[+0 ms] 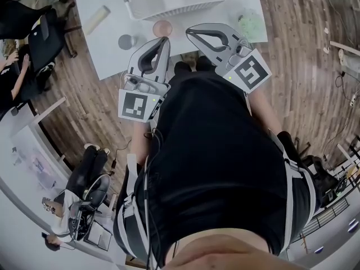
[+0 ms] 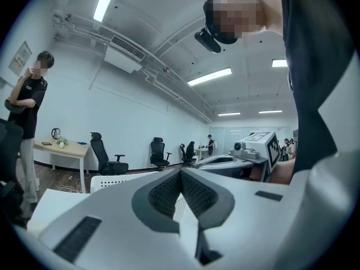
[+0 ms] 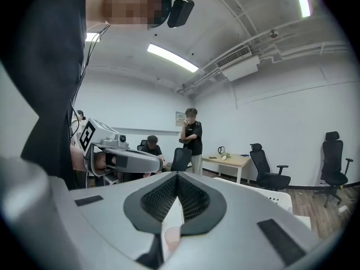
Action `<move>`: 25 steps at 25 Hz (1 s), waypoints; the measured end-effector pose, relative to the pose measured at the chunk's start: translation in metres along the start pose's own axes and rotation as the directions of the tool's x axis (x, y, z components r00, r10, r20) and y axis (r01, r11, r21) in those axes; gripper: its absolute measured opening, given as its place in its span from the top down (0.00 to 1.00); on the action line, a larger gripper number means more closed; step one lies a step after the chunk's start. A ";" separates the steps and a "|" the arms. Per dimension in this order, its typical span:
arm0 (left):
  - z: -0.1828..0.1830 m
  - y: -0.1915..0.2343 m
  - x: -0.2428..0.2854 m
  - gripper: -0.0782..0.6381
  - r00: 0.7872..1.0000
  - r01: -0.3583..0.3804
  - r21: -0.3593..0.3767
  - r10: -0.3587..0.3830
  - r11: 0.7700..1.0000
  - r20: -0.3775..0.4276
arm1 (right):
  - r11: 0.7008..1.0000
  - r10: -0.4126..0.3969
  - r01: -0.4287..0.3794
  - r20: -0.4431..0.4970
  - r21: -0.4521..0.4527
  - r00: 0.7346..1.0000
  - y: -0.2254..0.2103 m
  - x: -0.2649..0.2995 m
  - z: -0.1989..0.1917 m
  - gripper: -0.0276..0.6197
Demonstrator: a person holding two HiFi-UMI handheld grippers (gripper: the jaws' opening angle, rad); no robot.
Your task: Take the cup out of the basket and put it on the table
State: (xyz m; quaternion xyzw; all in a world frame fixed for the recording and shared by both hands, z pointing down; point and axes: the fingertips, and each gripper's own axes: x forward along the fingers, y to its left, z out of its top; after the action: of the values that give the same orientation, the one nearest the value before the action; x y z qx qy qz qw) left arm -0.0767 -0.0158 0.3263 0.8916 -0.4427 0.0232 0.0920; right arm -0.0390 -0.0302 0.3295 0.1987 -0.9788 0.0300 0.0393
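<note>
Both grippers closed, nothing between the jaws. The left gripper [image 1: 163, 40] and right gripper [image 1: 190, 32] are held at chest height, side by side, both pointing to 12 o'clock at the table [image 1: 107, 58]. Each gripper view confirms it: left gripper [image 2: 181, 171] and right gripper [image 3: 177, 176] pads meet at the tips.

Pink cup [image 1: 162, 27] is out of the basket [image 1: 169, 9] and stands on the table at its 7 o'clock, just beside its near wall. In the head view the left tips overlap the cup's near edge; can't tell contact.

Also on the table: grey round thing [image 1: 126, 41] at the cup's 8 o'clock, beige tube [image 1: 97, 19] at its 9 o'clock, green lump [image 1: 250, 22] at its 3 o'clock.
</note>
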 end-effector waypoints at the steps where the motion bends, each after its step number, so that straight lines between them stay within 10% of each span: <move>1: 0.000 -0.001 0.002 0.86 1.000 0.001 -0.004 -0.001 1.000 0.002 | 1.000 -0.003 0.003 0.002 0.003 1.000 -0.001 -0.002 0.000 0.93; 14: -0.001 -0.006 0.028 0.86 1.000 0.022 0.015 -0.022 1.000 -0.016 | 0.999 -0.032 0.032 -0.031 0.007 0.999 -0.032 -0.016 -0.007 0.93; 25: -0.006 -0.005 0.031 0.86 0.999 0.027 -0.006 -0.027 1.000 -0.031 | 0.977 -0.151 0.091 -0.324 -0.191 0.934 -0.112 -0.005 -0.070 0.93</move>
State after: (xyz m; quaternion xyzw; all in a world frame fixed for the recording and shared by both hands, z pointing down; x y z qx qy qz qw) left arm -0.0534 -0.0364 0.3354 0.8967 -0.4293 0.0347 0.1017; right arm 0.0139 -0.1256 0.4037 0.2466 -0.9424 -0.0242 0.2247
